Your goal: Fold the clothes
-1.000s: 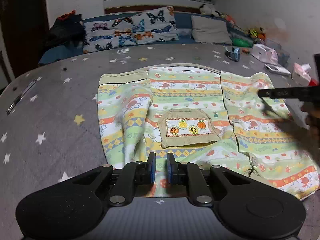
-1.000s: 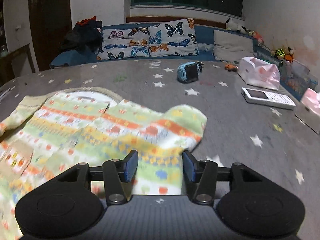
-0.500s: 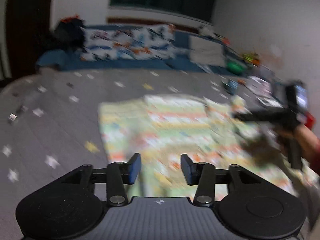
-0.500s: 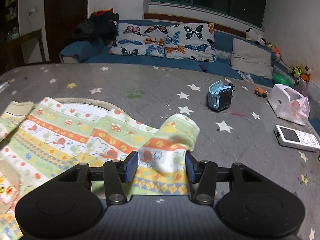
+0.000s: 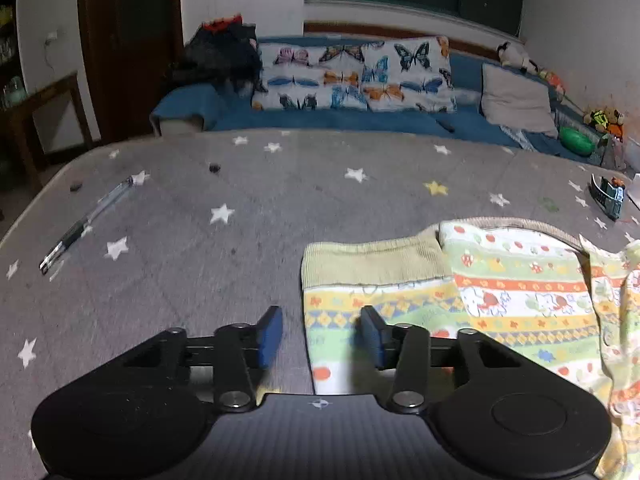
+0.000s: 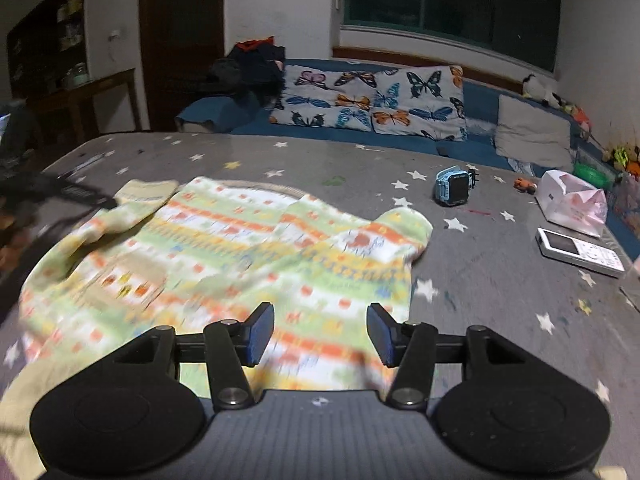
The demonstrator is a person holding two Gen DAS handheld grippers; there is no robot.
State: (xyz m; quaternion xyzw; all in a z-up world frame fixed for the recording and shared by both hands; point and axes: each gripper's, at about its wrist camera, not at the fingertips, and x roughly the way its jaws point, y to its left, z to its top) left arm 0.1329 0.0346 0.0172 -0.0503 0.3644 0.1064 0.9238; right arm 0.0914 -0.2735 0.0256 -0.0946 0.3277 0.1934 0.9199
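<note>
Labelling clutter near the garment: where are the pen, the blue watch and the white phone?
pen [image 5: 86,222], left wrist view, mid-barrel.
blue watch [image 6: 452,191], right wrist view, its face.
white phone [image 6: 580,252], right wrist view, middle of body.

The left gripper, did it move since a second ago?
Yes. The left gripper, jaws closing with nothing pinched, slid left across the shirt: earlier it sat below the middle pocket, now it straddles the shirt's left edge.
</note>
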